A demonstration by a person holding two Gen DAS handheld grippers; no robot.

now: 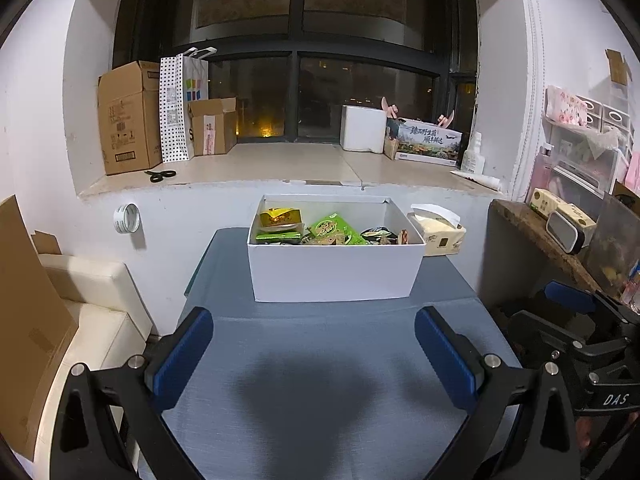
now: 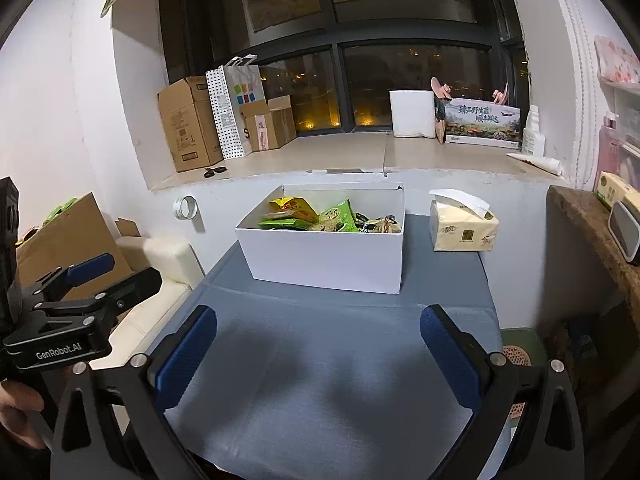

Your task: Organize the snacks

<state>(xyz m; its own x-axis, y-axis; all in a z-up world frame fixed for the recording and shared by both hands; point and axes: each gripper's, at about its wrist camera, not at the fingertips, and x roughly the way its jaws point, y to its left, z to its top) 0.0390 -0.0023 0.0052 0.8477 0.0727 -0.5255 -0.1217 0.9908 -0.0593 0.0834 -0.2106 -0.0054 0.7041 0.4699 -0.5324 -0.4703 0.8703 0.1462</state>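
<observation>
A white open box (image 1: 334,270) stands at the far end of the blue-grey table (image 1: 316,360). It holds several snack packs, among them a yellow pack (image 1: 279,218) and a green pack (image 1: 334,230). The box (image 2: 324,258) and its snacks (image 2: 316,214) also show in the right wrist view. My left gripper (image 1: 316,322) is open and empty, low over the table in front of the box. My right gripper (image 2: 320,322) is open and empty, also short of the box. The right gripper shows at the right edge of the left view (image 1: 568,316), the left gripper at the left of the right view (image 2: 80,280).
A tissue pack (image 2: 464,226) lies right of the box. A cream seat (image 1: 96,308) and cardboard sheet (image 1: 28,320) stand left of the table, a wooden shelf (image 2: 592,236) to the right. The windowsill (image 1: 280,164) behind holds cardboard boxes, a paper bag and scissors (image 1: 160,175).
</observation>
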